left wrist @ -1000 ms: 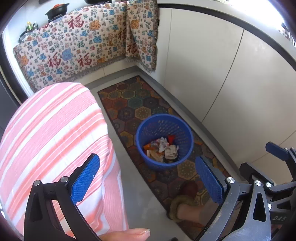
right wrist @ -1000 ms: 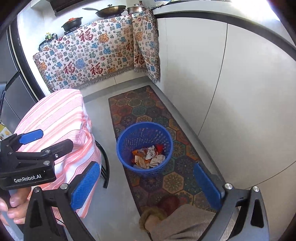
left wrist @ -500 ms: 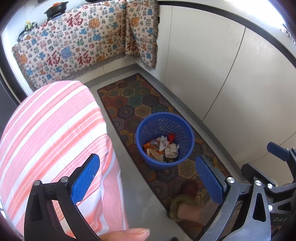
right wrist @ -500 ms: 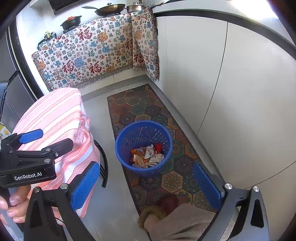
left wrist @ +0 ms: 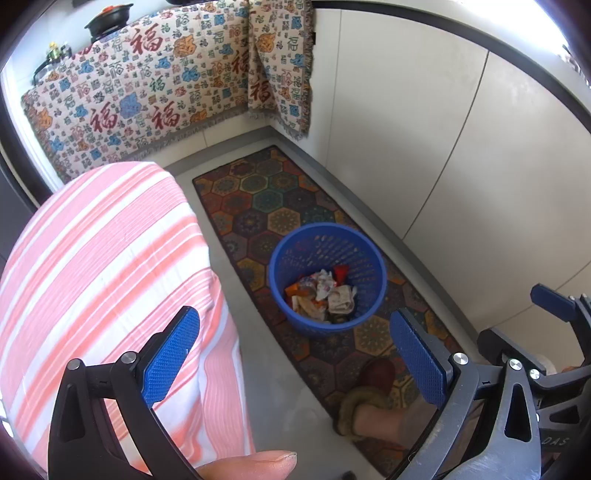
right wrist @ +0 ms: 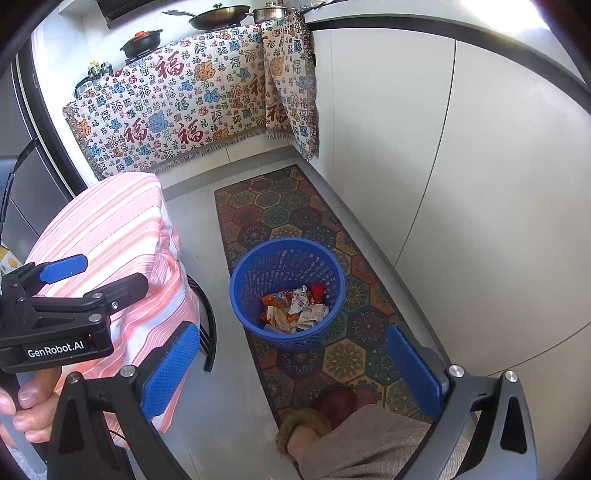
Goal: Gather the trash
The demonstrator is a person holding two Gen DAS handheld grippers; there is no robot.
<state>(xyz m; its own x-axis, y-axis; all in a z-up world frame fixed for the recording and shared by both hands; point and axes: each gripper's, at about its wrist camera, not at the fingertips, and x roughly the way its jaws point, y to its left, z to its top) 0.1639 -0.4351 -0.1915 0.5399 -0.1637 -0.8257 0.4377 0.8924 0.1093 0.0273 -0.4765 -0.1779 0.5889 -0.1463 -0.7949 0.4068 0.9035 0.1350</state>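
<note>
Left gripper [left wrist: 291, 354] was spread wide, nothing between the textured blue pads [left wrist: 170, 355], black frame cut off by the lower edge; a thumb tip [left wrist: 255, 461] poked in at the bottom, rest of that hand out of view. Right gripper [right wrist: 295, 369] was equally wide and empty, base also cropped. Right wrist view caught the left gripper from the side at far left, with fingers of the left hand [right wrist: 26, 410] wrapped on its handle, partly cut by the edge. A foot in a dark red slipper [right wrist: 334, 400] with a fuzzy cuff stood on the rug, leg mostly hidden under beige fabric. Blue plastic basket [left wrist: 327, 278], round, perforated walls, sat upright on the hexagon-patterned rug [left wrist: 266, 206], ahead of and below both grippers, framed between the fingers in each view, not touching them. Trash [left wrist: 321, 295] lay at its bottom: crumpled wrappers and paper, white, orange, red; individual items couldn't be told apart. Left of the basket, a pink-and-white striped cloth [left wrist: 99, 266] draped over a rounded piece of furniture, hiding it except black curved legs [right wrist: 208, 328] in the right view. Plain white cabinet fronts [left wrist: 443, 147] ran along the right. Farthest back, a fringed printed cloth [right wrist: 177, 107] with red characters hung over the counter edge; pans [right wrist: 218, 14] on top were partly cropped.
</note>
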